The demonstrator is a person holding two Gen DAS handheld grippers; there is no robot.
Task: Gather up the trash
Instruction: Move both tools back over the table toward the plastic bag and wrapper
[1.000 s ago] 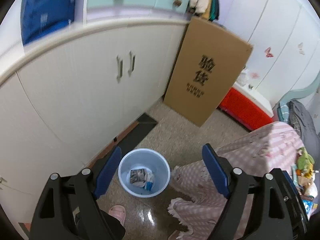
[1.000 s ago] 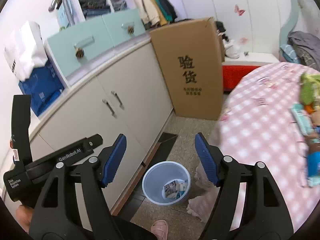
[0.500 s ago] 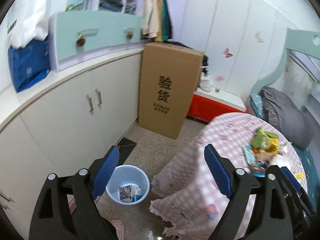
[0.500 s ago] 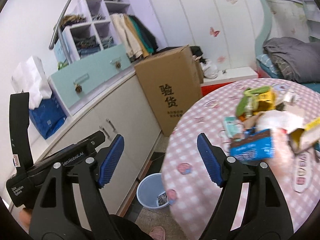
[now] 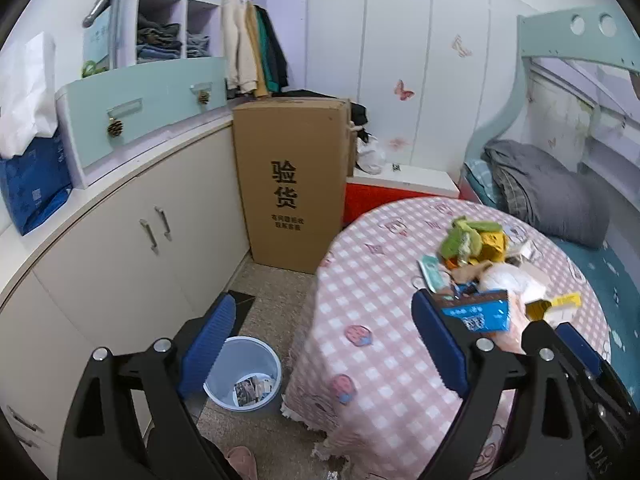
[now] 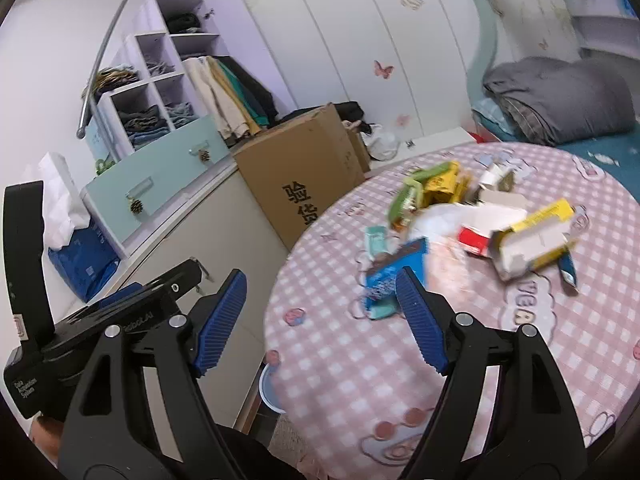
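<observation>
A: Left wrist view first. The left gripper (image 5: 320, 340) has its jaws opening, nothing between them. Below at near left, one pale blue bin (image 5: 245, 374) stands on the floor beside the cabinet, with a few scraps in it. The trash pile (image 5: 480, 256) lies on the far right part of the round table (image 5: 360, 280).

B: How would you go about the next pick?

A: I'd take the nearest piece, the blue packet (image 5: 478, 314), alone, approaching from above so the rest isn't scattered.

B: And the right wrist view?

A: The right gripper (image 6: 320, 312) stands wide and empty too. The blue packet (image 6: 394, 276) sits just beyond its right finger; one yellow box (image 6: 532, 236) lies further right, one red-and-white carton (image 6: 474, 238) next to it. The bin (image 6: 269, 392) peeks out under the table edge.

B: Total pieces?

A: Blurred; around eight or more, I can't count exactly. One cardboard box (image 6: 304, 184) stands far left.
</observation>
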